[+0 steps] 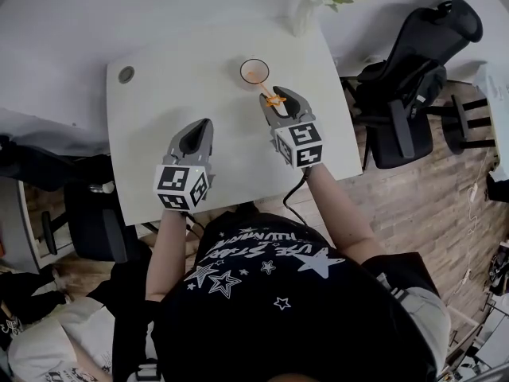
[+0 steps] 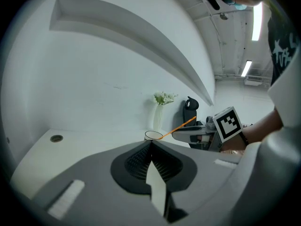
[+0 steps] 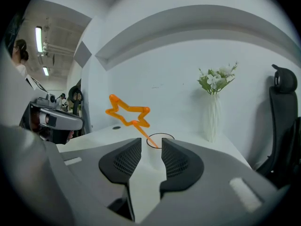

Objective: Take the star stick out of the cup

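The orange star stick [image 3: 128,113] leans tilted in the clear cup [image 3: 165,135], star end up.

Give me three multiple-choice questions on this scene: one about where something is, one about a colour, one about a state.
1. Where is the star stick's lower end? A in the cup B in a bowl C in a box
2. What colour is the star? A green B orange C blue
3. The left gripper's jaws are: A wide apart B shut on the stick C together, empty

Answers: 1 A, the stick leans out of the cup; 2 B, it is plainly orange; 3 C, they meet with nothing between.
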A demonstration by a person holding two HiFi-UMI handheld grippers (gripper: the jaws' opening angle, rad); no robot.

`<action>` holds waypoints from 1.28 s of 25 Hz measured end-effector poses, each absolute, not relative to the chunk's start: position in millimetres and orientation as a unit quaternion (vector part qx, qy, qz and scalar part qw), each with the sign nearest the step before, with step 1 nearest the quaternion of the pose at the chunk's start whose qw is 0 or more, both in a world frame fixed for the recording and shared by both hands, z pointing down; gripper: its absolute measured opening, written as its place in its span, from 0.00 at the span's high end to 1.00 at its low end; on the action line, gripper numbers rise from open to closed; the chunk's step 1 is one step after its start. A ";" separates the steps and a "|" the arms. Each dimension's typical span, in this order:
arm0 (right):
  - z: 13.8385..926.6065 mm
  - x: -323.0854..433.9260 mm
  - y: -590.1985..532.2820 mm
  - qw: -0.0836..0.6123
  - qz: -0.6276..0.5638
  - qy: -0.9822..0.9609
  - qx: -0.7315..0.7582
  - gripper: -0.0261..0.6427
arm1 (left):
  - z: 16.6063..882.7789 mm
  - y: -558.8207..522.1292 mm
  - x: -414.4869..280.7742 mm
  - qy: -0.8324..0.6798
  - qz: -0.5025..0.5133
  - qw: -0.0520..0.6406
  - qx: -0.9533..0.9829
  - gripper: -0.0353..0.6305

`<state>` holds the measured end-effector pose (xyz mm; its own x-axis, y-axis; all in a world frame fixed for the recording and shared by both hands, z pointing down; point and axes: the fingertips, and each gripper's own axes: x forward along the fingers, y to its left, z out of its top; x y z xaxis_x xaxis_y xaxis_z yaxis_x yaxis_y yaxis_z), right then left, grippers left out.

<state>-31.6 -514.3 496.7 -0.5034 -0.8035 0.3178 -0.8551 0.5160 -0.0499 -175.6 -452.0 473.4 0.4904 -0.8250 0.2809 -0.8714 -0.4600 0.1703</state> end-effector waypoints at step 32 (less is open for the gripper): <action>400.7 1.5 -464.8 0.073 0.008 -0.855 0.514 0.91 | 438.4 -402.5 -156.3 -0.500 0.058 0.120 0.856 0.94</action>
<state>1.5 -464.8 400.7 -0.4616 -0.8771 0.1330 -0.8795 0.4721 0.0606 -156.3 -402.5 438.4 0.4934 -0.8415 0.2200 -0.8696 -0.4715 0.1468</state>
